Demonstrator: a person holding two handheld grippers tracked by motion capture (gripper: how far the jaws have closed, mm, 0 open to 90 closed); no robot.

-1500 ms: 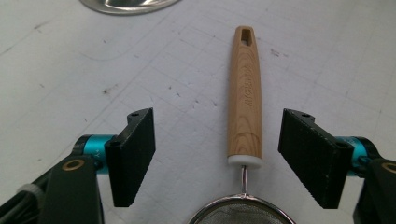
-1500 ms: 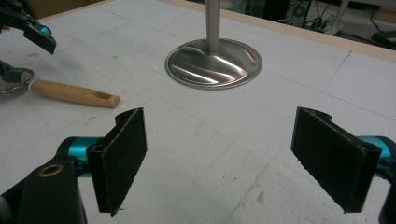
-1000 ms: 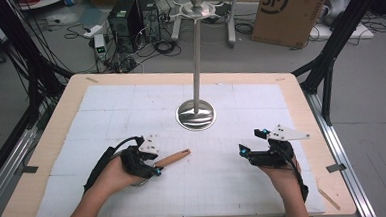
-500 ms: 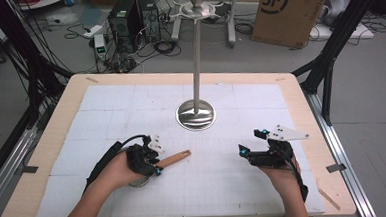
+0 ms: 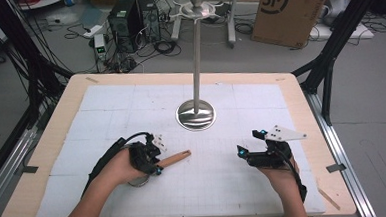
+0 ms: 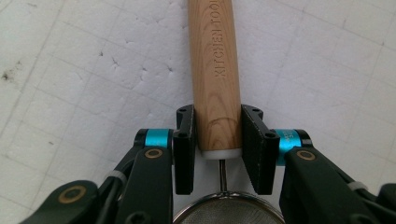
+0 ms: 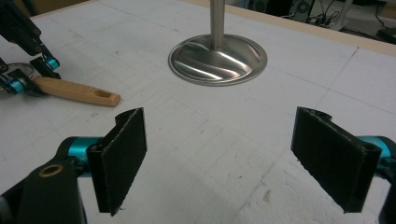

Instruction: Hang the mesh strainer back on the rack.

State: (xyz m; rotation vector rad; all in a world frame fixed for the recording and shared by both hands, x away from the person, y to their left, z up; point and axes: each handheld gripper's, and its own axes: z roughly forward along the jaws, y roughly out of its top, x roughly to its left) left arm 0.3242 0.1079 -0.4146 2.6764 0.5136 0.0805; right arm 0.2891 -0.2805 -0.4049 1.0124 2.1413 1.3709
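My left gripper (image 6: 218, 149) jaws clamping a strainer's (image 6: 229, 215) pale wood handle (image 6: 215, 74), stamped KITCHEN TOOL, mesh bowl at 6 o'clock, right gripper (image 7: 233, 156) jaws wide over bench (image 5: 131, 116).

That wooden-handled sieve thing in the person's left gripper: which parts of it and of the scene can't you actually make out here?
- Round metal mesh bowl of the wooden-handled strainer: cut off by the bottom edge of the left gripper view; in the high view mostly under the left hand.
- Handle's far end: cut off by the top edge of the left gripper view.
- Tall steel stand: its top is cut off in the right gripper view.
- Right gripper jaws: too small to judge in the high view.
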